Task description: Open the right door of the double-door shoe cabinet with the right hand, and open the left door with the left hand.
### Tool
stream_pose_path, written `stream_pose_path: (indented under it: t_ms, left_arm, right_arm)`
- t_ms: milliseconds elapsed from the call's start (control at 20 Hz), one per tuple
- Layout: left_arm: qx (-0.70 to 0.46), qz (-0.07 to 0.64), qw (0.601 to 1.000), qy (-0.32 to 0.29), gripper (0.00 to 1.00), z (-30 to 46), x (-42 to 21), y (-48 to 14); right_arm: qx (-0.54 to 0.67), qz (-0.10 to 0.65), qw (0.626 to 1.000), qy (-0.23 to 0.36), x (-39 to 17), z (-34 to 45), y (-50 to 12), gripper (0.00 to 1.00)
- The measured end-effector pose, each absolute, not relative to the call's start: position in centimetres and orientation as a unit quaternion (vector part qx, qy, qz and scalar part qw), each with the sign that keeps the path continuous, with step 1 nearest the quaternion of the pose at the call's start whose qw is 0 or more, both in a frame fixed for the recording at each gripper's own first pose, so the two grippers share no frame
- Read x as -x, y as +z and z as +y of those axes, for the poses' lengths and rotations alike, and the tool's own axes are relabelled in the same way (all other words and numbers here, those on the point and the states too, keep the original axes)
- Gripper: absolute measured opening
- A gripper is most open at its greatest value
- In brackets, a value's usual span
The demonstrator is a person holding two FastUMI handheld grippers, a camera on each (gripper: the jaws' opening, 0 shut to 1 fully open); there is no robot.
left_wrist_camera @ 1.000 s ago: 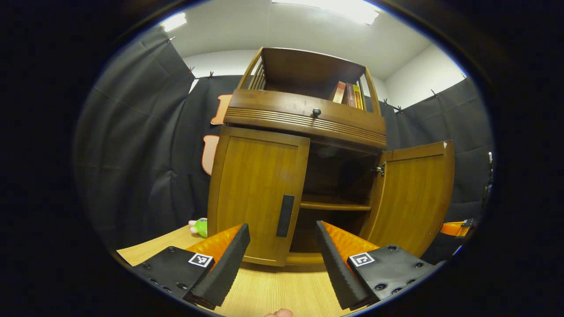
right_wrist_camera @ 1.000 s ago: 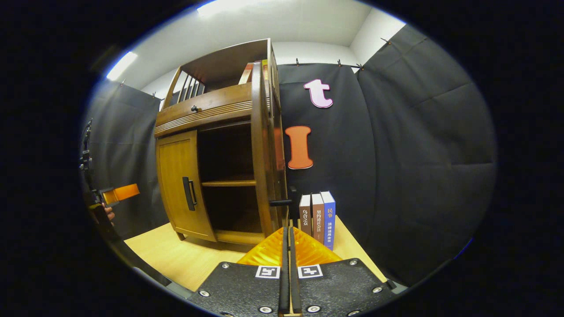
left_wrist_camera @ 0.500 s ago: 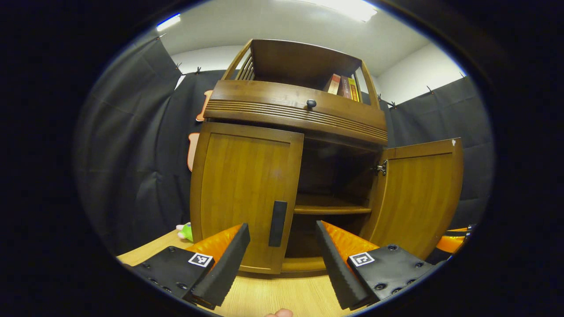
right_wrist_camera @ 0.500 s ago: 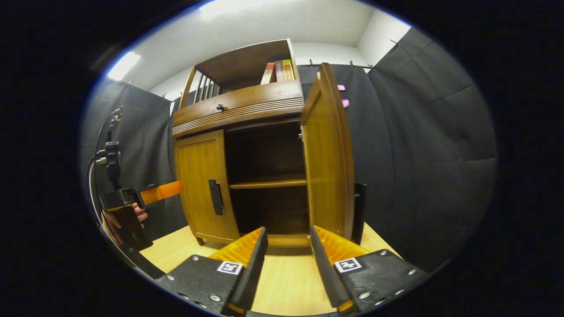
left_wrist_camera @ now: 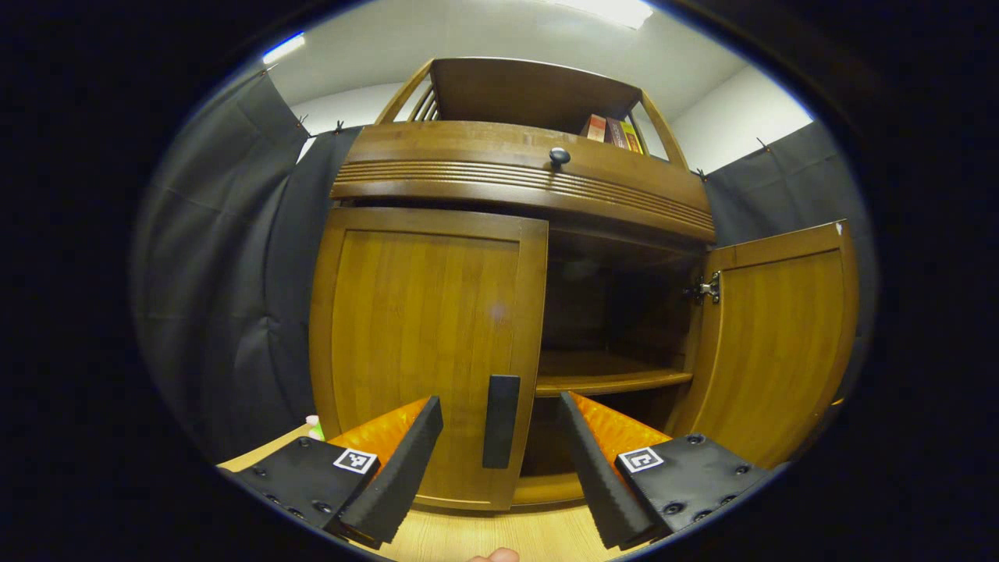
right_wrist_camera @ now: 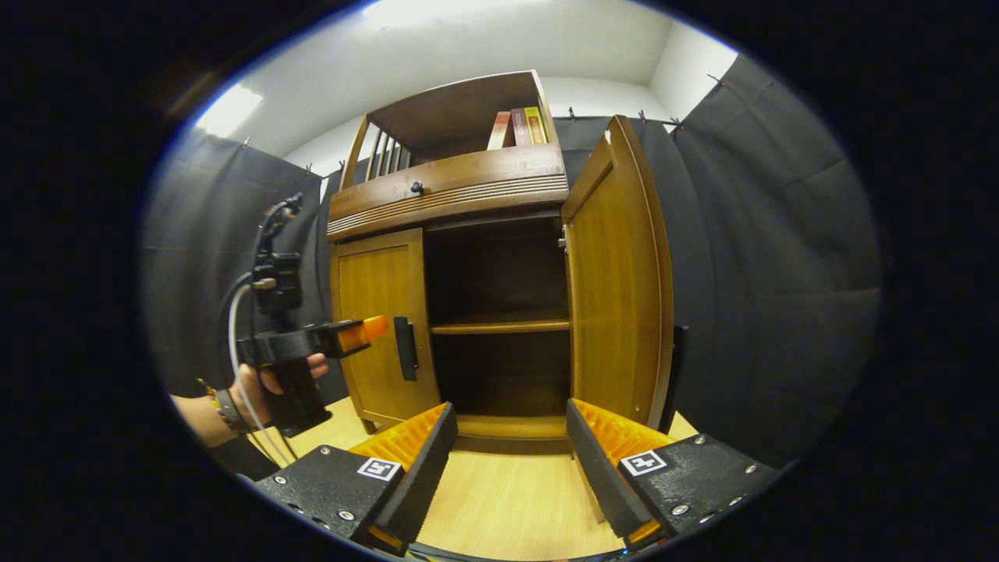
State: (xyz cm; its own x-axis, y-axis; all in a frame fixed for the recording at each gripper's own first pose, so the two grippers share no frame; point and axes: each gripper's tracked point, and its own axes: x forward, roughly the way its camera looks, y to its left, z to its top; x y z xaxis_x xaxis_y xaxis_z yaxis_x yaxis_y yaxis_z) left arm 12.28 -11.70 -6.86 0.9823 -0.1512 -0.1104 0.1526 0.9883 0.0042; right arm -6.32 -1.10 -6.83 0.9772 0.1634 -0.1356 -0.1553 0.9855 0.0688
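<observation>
left gripper [left_wrist_camera: 499,460]: jaws wide, empty, bracketing black handle [left_wrist_camera: 500,421], seemingly untouched | left door [left_wrist_camera: 425,351]: closed | right gripper [right_wrist_camera: 507,460]: wide, empty | right door [right_wrist_camera: 616,273]: open

A recording booth, not a real home.
We see black cloth walls [right_wrist_camera: 749,257] around a wooden shoe cabinet [left_wrist_camera: 437,343] on a desk [right_wrist_camera: 507,515].

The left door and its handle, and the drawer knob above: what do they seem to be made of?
The left door looks like wood or wood veneer, with vertical grain lines and a soft glossy varnish. Its handle is a dark matte bar, perhaps plastic or painted metal; the look leaves this open. The drawer knob is dark and shiny with a small highlight, probably metal or lacquered wood.
</observation>
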Motion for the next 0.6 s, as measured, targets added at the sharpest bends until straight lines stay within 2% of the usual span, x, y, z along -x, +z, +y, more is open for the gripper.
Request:
stream_pose_path:
  t_ms: [300, 550, 600]
  left_arm:
    - [-0.021, 0.094, 0.993, -0.073, 0.95, -12.4, -17.0, -12.2]
    - [-0.032, 0.093, 0.993, -0.072, 0.96, -12.2, -18.6, -13.4]
    - [-0.034, 0.094, 0.992, -0.074, 0.96, -12.3, -19.0, -13.7]
  right_arm:
    - [-0.015, 0.079, 0.994, 0.077, 6.9, -1.7, -6.8, 0.87]
    - [-0.016, 0.095, 0.993, 0.074, 7.1, -2.0, -7.7, 0.87]
    - [-0.016, 0.097, 0.992, 0.074, 7.0, -1.9, -7.8, 0.98]
